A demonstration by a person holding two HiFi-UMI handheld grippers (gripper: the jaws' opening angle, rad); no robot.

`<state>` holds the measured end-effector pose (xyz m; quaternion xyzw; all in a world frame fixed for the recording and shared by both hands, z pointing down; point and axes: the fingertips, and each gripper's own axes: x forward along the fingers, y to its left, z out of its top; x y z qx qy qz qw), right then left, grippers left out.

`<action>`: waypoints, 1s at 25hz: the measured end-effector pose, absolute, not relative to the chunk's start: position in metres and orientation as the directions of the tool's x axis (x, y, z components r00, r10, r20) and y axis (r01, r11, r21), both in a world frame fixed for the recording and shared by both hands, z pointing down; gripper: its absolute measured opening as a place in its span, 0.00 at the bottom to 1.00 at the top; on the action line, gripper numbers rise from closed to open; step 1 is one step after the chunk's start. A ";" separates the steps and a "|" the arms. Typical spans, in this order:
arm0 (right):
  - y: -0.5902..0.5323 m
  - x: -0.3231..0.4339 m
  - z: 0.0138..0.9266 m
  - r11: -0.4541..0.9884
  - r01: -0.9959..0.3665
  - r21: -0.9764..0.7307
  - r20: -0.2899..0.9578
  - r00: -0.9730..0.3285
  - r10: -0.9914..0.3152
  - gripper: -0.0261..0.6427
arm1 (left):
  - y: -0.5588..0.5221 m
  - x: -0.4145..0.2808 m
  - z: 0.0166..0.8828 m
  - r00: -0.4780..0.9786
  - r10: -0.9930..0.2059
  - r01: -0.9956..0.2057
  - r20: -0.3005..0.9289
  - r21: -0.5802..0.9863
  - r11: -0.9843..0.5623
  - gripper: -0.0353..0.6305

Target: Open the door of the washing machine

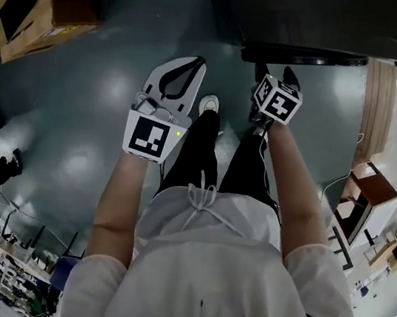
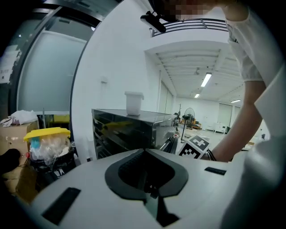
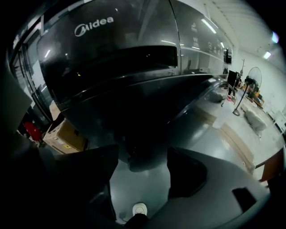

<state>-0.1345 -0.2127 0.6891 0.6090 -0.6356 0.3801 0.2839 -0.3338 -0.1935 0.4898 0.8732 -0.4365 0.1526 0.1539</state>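
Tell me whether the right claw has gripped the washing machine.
No: in the right gripper view the right claw has its jaws apart with nothing pinched between them, and the washing machine lies ahead of it.

Floor (image 1: pixel 81 98): dark grey, glossy, with pale glare patches from overhead lights. Cardboard boxes (image 1: pixel 27 11) far left. Small wooden cabinet (image 1: pixel 368 197) at right, pale wood strip (image 1: pixel 377 108) on the floor beyond it. Left gripper view: white curved wall (image 2: pixel 120 49), long hall behind, ceiling strip lights (image 2: pixel 206 80) lit, standing fan (image 2: pixel 188 117) far off, yellow-lidded bin (image 2: pixel 46 133) near left.
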 end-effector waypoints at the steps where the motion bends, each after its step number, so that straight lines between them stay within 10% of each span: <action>1: -0.213 -0.134 0.696 -0.058 -0.988 -0.146 0.829 -0.090 -0.553 0.54 | -0.193 -0.334 0.497 0.572 -0.712 -0.809 0.407 0.139 -0.571 0.09; 5: -0.218 -0.124 0.704 -0.197 -0.971 -0.133 0.840 -0.005 -0.543 0.38 | -0.193 -0.332 0.519 0.578 -0.697 -0.804 0.425 0.148 -0.576 0.09; 25: -0.193 -0.117 0.709 -0.303 -0.926 -0.226 0.865 -0.048 -0.500 0.29 | -0.176 -0.306 0.522 0.621 -0.654 -0.762 0.431 0.138 -0.633 0.09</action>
